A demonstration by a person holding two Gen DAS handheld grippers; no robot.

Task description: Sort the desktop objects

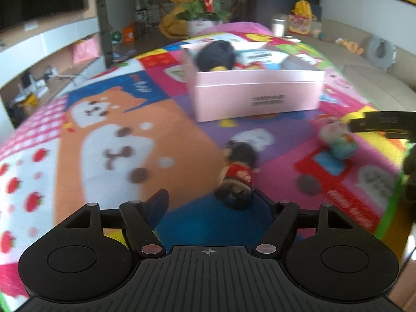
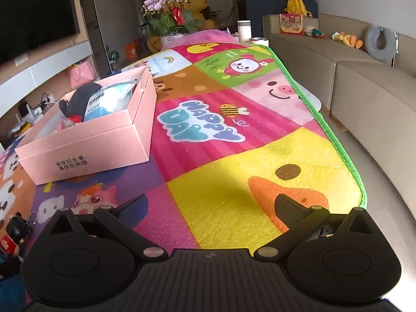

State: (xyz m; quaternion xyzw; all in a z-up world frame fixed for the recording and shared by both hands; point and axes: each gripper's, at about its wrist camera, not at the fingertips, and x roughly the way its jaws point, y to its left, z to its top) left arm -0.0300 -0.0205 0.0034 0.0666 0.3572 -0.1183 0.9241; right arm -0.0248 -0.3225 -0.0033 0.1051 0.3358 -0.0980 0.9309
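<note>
Left gripper point(image 1: 209, 200) hangs low over the table, jaws spread wide w/ nothing clamped. A small doll w/ dark hair & red shirt point(image 1: 238, 176) lies on the cartoon mat point(image 1: 109, 135) just ahead, close by the right-side finger; contact can't be told through the blur. Further on, roughly centre, sits the pink box point(image 1: 257, 96), lid off, w/ a dark plush point(image 1: 215, 56) & a white-blue packet inside. To the right of the doll, a pale pink-and-teal plush toy point(image 1: 336, 139) lies on the mat, apart from doll & box. A black bit of the other tool pokes in at the far right edge.

From the right wrist view: pink box point(image 2: 85, 143) is off to the left, same dark plush point(image 2: 80, 98) & packet in it; the doll point(image 2: 15, 234) is at the bottom-left corner. Right gripper point(image 2: 210, 205) hovers over the yellow duck panel of the mat point(image 2: 234, 135), jaws wide apart, empty. Beige sofa point(image 2: 364, 91) runs along the right.
</note>
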